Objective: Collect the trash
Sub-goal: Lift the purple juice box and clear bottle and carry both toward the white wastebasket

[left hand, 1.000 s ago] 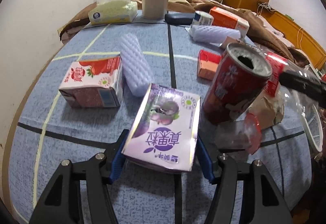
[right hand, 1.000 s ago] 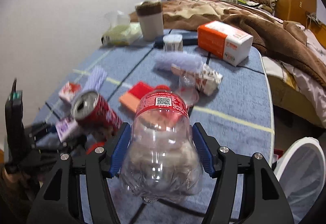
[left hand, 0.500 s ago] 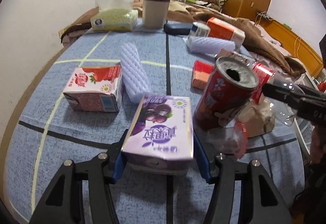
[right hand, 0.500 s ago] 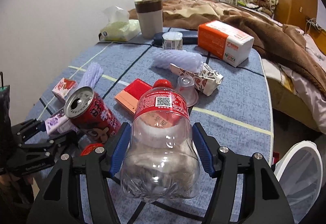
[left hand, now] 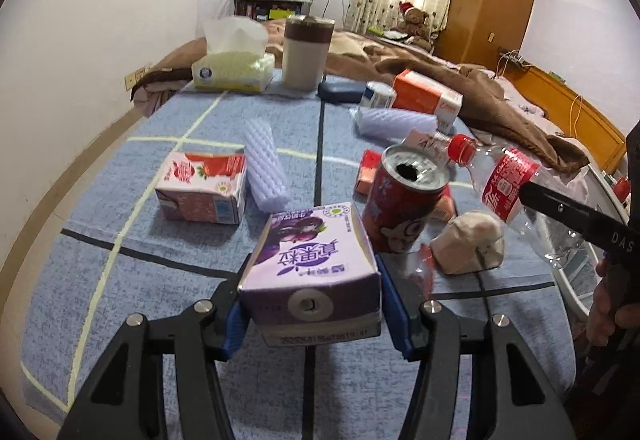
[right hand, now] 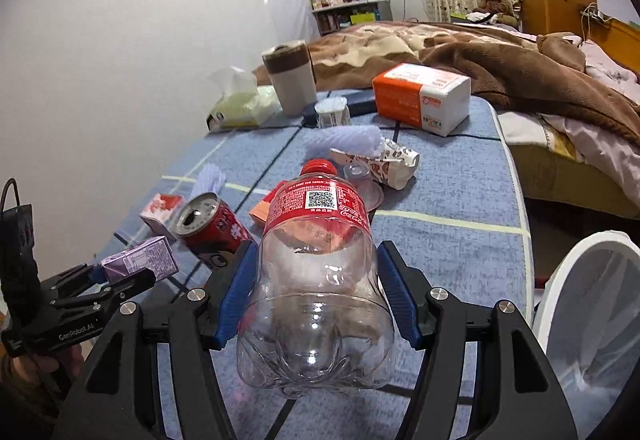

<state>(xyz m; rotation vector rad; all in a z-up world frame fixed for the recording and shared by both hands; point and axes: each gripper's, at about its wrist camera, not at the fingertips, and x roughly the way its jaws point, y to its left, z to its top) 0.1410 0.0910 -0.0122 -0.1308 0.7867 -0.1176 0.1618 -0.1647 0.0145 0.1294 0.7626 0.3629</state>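
Both hands loaded, bin waiting off the right edge

Starting left: the left gripper (left hand: 312, 314) is clamped on the purple juice carton (left hand: 314, 268) by its two long sides, foil straw hole facing the camera, so it rides flat and lifted clear of the blue table (left hand: 140, 280). Further right, the right gripper (right hand: 316, 296) is squeezing the empty plastic bottle (right hand: 316, 280) around its fat lower body, red cap pointing away, probably the easiest spot to pinch something that slippery. The red can (left hand: 404, 208) and pink carton (left hand: 202, 186) sit on the table, not picked up yet. Far right, the white bin (right hand: 560, 292) is cut off by the frame, so I can't tell what's in it. Can't see either carton's underside, or how tightly the bottle is pinched.
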